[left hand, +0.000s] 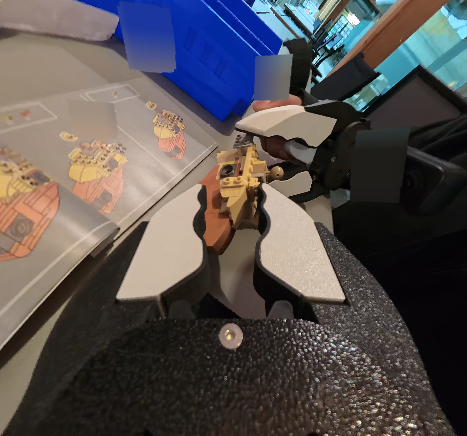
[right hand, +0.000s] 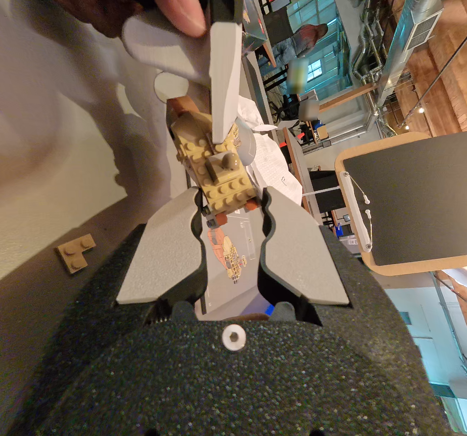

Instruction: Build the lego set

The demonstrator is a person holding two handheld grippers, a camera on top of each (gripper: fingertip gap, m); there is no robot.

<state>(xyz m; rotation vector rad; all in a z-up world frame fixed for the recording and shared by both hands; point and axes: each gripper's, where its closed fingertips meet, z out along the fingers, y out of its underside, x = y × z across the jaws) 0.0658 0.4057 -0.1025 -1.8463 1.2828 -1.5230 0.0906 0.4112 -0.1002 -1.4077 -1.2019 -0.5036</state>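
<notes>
**Lego ship build: partway there**

Left gripper is clamped on the half-built model, held up above the table; right gripper looks closed on its other end; booklet lies open alongside; tan corner plate sits loose on the table, so I'd guess more pieces to go.

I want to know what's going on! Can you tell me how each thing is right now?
Left gripper: shut on the model.
Right gripper: around the model's end; grip unclear.
Model: half-built, held off the table.
Grey plate: at the model's top end, under the right gripper's finger.
Booklet: open, flat on the table.
Corner plate: loose on the table.
Blue bin: behind the booklet.
</notes>
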